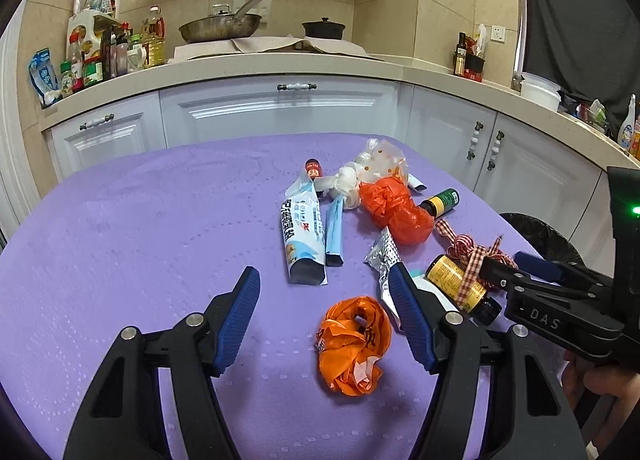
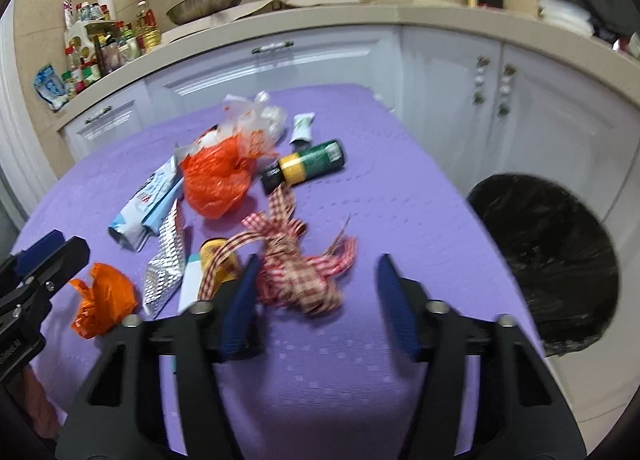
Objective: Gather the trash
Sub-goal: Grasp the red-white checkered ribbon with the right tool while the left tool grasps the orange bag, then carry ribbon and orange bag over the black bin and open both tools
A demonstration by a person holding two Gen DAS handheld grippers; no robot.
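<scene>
Black-framed and blue-padded, the left gripper (image 1: 324,320) hangs low over the purple table (image 1: 140,240), and right between its spread jaws sits the crumpled orange bag (image 1: 354,346), untouched by either pad as far as the left wrist view shows. So this is the approach-and-grasp step: both hands are lining up on their first pieces of trash. Over to the right gripper (image 2: 316,304), it's open too, with the red-checked ribbon (image 2: 304,272) bunched against its left pad (image 2: 240,300), the other pad well clear, nothing clamped yet. Next move, by my reckoning: squeeze down on bag and ribbon, lift, and swing toward the black-lined bin (image 2: 548,260) just off the table's right edge. Loose ribbon tails draped over the amber bottle (image 2: 218,264) could drag it along.
</scene>
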